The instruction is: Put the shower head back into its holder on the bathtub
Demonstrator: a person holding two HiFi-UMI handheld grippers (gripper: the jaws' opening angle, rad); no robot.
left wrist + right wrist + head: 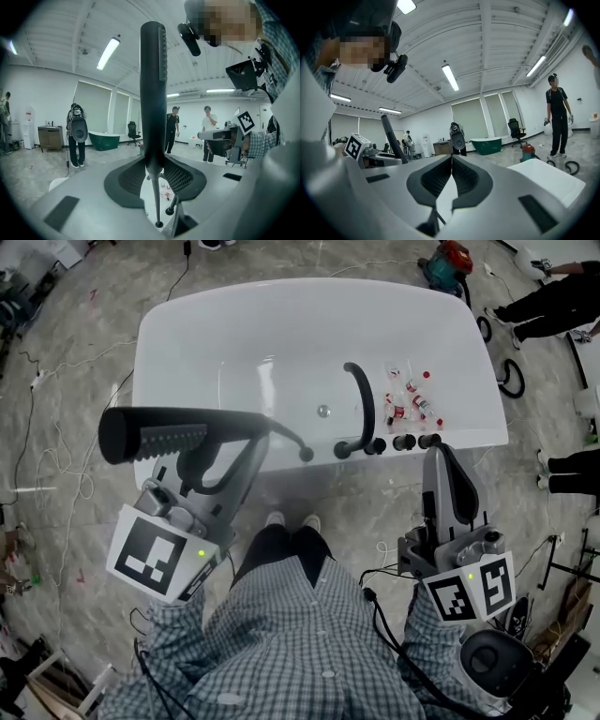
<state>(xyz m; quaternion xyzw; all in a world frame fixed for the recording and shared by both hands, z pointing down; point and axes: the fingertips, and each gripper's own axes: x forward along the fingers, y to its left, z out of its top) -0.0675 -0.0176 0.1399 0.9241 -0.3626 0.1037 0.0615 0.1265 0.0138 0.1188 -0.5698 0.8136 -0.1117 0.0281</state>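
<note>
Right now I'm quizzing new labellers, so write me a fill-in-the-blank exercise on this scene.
1. The left gripper is shut on the black ___.
2. The right gripper, jaws together, holds ___.
3. The bathtub is coloured ___.
Missing words: shower head; nothing; white.

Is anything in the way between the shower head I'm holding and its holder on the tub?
Nothing visible blocks it. The left claw holds the shower head in open air over the bathtub's near rim, left of the black fittings there. The curved faucet spout rises just behind those fittings, so it may crowd the approach.
</note>
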